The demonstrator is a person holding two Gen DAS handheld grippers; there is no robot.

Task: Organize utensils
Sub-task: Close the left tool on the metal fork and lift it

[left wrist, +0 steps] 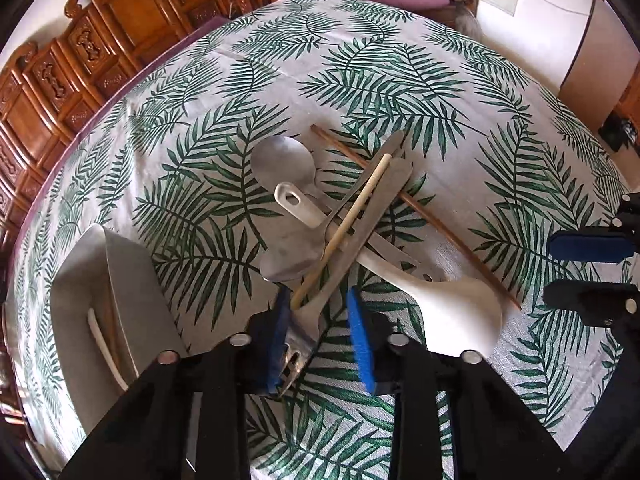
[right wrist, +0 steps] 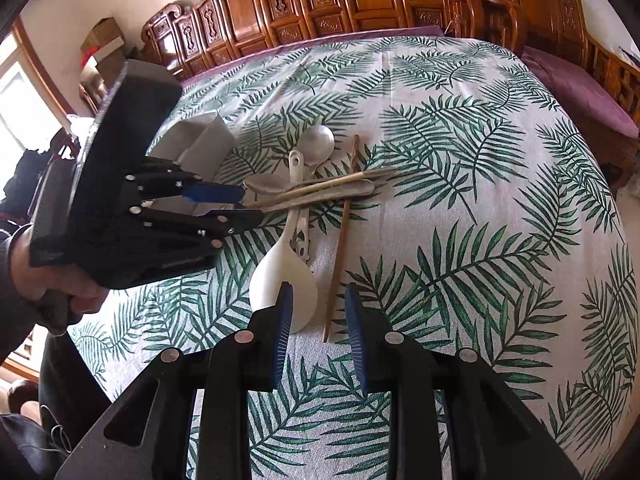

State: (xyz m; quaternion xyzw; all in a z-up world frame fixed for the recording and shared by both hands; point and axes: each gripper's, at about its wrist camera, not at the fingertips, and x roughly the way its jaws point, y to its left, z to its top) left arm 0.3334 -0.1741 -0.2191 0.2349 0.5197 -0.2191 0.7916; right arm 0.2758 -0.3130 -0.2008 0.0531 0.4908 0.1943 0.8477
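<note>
Utensils lie in a crossed pile on the leaf-print cloth: two metal spoons (left wrist: 280,156), a white rice paddle (left wrist: 460,312), a cream chopstick (left wrist: 348,220), a brown chopstick (left wrist: 420,208) and a metal fork (left wrist: 360,216). My left gripper (left wrist: 320,340) straddles the fork's tined end. The left pad touches the fork, while cloth shows between the fork and the right pad. The cream chopstick's tip ends just ahead of the pads. My right gripper (right wrist: 318,320) is open and holds nothing; it hovers over the paddle's blade (right wrist: 284,280) and the brown chopstick's (right wrist: 340,240) near end.
A grey divided organizer (left wrist: 132,280) stands left of the pile with a cream chopstick (left wrist: 104,344) and a brown one inside. Carved wooden chairs (right wrist: 360,0) line the far table edge. A hand (right wrist: 80,296) holds the left gripper (right wrist: 240,204). The right gripper (left wrist: 576,272) shows at the edge.
</note>
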